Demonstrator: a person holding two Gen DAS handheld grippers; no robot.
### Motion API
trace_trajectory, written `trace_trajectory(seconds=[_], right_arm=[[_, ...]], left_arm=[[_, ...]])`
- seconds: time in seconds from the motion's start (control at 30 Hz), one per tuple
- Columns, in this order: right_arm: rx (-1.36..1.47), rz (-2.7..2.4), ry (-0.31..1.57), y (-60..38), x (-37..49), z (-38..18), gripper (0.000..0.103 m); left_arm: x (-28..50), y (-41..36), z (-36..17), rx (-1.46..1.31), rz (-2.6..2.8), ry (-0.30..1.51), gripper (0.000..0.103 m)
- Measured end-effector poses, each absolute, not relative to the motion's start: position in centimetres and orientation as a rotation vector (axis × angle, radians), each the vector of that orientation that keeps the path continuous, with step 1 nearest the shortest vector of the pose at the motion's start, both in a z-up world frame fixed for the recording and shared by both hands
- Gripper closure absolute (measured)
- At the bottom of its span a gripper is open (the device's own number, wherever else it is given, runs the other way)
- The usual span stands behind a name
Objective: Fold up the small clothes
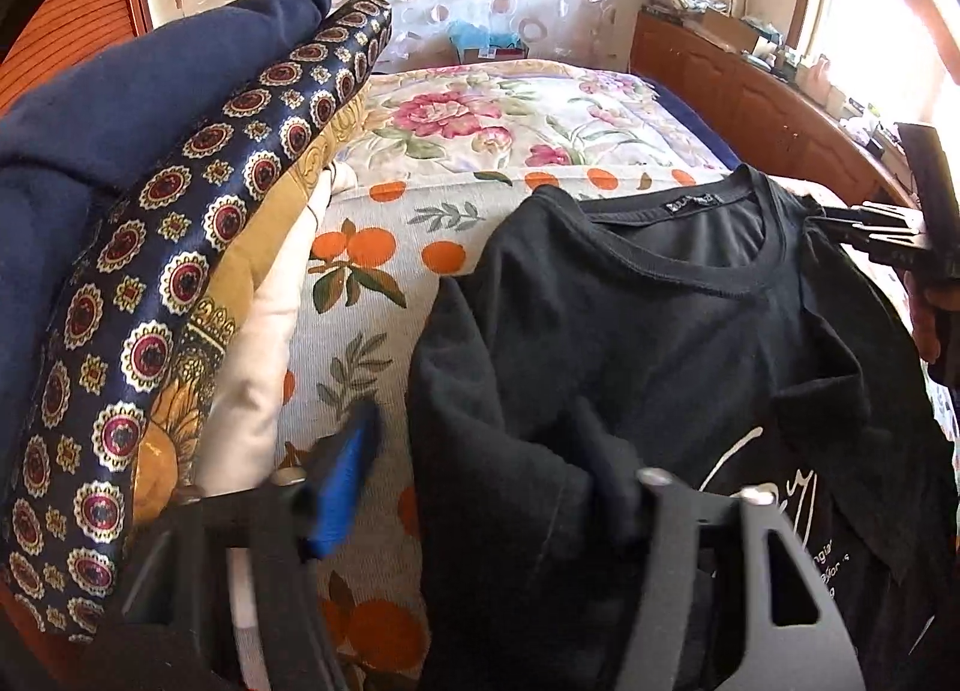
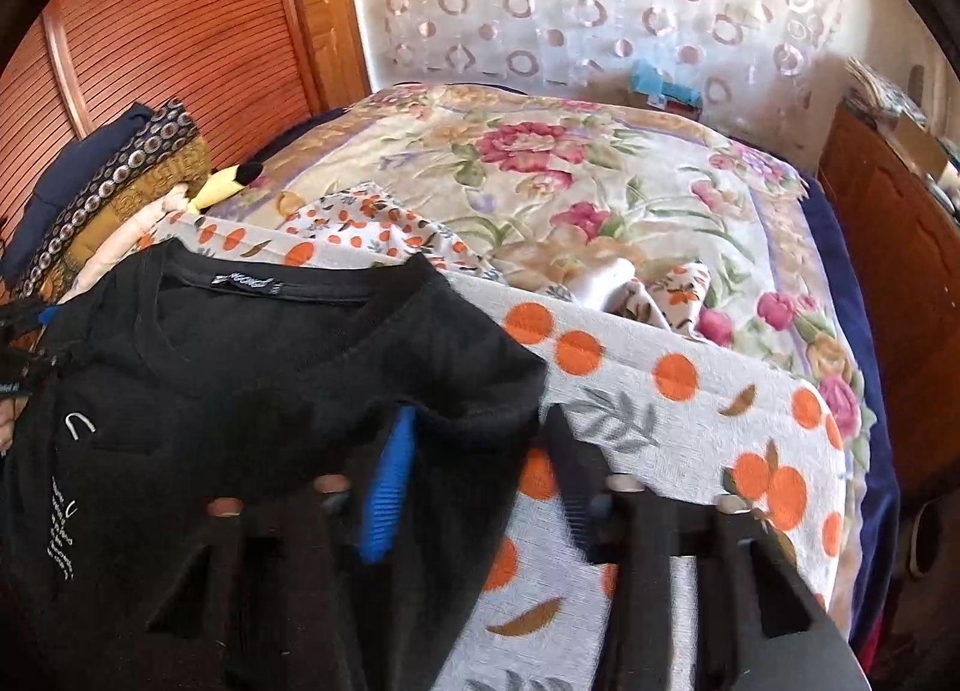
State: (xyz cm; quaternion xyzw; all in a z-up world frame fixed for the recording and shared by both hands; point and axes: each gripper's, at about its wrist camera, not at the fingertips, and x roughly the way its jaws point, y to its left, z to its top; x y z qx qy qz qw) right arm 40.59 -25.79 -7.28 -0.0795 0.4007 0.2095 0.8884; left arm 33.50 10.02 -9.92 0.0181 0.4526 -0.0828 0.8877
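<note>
Unfolded as yet: black shirt [image 1: 690,343] on the bed [image 2: 600,193], a shoulder between each gripper's half-open jaws, left gripper [image 1: 480,487], right gripper [image 2: 480,451], grip unclear.

- One black T-shirt [image 1: 660,343] with white print.
- Two grippers: the left gripper [image 1: 480,487] and the right gripper [image 2: 480,487].
- One stack of folded fabrics [image 1: 150,271], at least four layers showing.
- One orange-print cloth [image 2: 660,421].
- One floral bedspread [image 2: 570,181].
- One yellow plush toy [image 2: 225,184].
</note>
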Motion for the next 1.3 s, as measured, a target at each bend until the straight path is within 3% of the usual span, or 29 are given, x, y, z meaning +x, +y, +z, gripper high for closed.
trace_trajectory(seconds=[0.03,0.07,0.17,0.67,1.3], right_arm=[[-0.17,0.455,0.839,-25.7,40.8,-7.3,0.091],[-0.179,0.482,0.848,-25.3,40.6,-7.2,0.093],[-0.272,0.426,0.802,-24.7,39.7,-6.9,0.095],[-0.226,0.406,0.654,-25.1,33.8,-3.2,0.096],[-0.116,0.452,0.578,-30.6,11.7,-3.3,0.095]], left_arm=[[33.6,10.0,-9.8,0.034,-0.176,0.935,0.065],[33.7,10.1,-9.8,0.036,-0.165,0.932,0.083],[33.4,10.8,-8.7,0.038,-0.11,0.875,0.091],[28.5,10.7,-2.9,0.059,-0.154,0.712,0.092],[9.1,12.8,-1.6,-0.018,-0.231,0.595,0.092]])
